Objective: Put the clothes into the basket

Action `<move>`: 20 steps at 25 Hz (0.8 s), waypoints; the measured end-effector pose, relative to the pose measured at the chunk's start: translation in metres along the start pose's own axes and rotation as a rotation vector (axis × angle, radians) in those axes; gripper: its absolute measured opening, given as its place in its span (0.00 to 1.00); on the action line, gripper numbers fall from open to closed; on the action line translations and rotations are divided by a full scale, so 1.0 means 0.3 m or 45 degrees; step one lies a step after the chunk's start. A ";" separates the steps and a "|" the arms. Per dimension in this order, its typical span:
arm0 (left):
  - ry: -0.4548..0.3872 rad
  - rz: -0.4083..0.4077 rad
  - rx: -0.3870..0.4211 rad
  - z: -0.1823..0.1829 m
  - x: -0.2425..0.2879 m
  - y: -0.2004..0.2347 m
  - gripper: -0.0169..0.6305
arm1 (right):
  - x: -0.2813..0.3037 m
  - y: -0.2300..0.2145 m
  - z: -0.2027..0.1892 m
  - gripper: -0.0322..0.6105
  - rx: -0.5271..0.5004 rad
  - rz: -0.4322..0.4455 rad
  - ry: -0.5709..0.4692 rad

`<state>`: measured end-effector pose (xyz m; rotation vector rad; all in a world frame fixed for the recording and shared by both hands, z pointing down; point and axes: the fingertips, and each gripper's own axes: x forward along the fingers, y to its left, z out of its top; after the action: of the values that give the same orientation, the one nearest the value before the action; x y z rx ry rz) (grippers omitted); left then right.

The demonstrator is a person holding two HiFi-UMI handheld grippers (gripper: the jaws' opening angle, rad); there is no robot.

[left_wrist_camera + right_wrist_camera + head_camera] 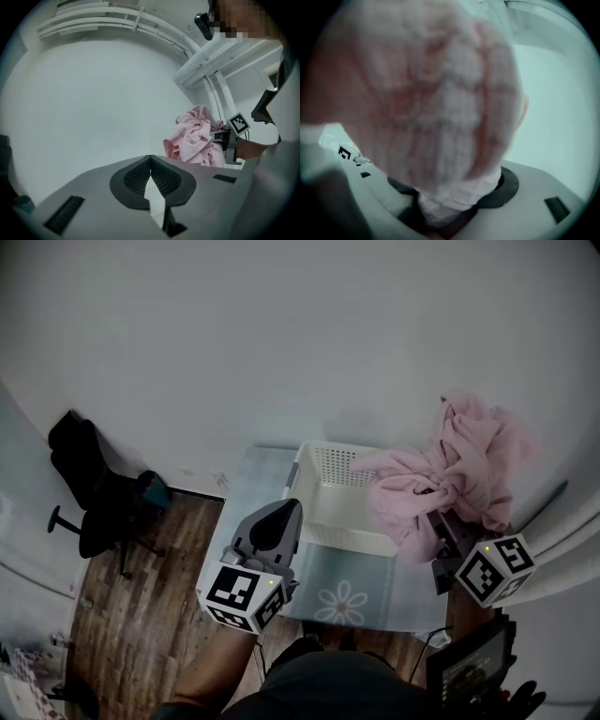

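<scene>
Garment (459,470) hanging over basket (347,538), right side.
Head view: right gripper (439,526) is gripping it aloft; left gripper (281,517) is hovering near the basket's left corner. Left gripper view: jaws are pressing together, empty. Right gripper view: jaws are clamping pink cloth.

Left tongs (284,512) held forward, jaws together, empty; right tongs (441,531) clamped (apparently tight) on pink cloth (450,465).

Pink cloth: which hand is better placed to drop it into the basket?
Right, I'd say. The right gripper clamps the pink cloth, which hangs by the basket's right side. The left gripper is shut and empty, on the basket's left.
</scene>
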<state>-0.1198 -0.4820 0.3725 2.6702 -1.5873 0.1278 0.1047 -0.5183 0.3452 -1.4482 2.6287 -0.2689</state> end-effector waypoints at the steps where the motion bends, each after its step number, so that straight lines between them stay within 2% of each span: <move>1: -0.001 -0.010 -0.002 0.000 0.002 -0.003 0.04 | 0.000 -0.004 -0.002 0.57 -0.004 -0.019 0.010; 5: -0.021 -0.066 -0.011 0.122 -0.069 -0.047 0.04 | -0.067 0.043 0.067 0.57 -0.015 -0.112 0.085; 8: -0.010 -0.090 -0.020 0.154 -0.063 -0.063 0.04 | -0.070 0.029 0.062 0.57 -0.011 -0.154 0.154; 16: 0.040 -0.139 -0.126 0.225 -0.005 -0.100 0.04 | -0.035 0.020 -0.006 0.57 -0.016 -0.203 0.405; 20: 0.080 -0.165 -0.136 0.191 0.075 -0.103 0.04 | 0.008 -0.030 -0.132 0.57 -0.016 -0.219 0.544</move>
<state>-0.0790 -0.4911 0.3176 2.6495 -1.3587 0.1181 0.1030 -0.5212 0.3858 -1.7965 2.8216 -0.6477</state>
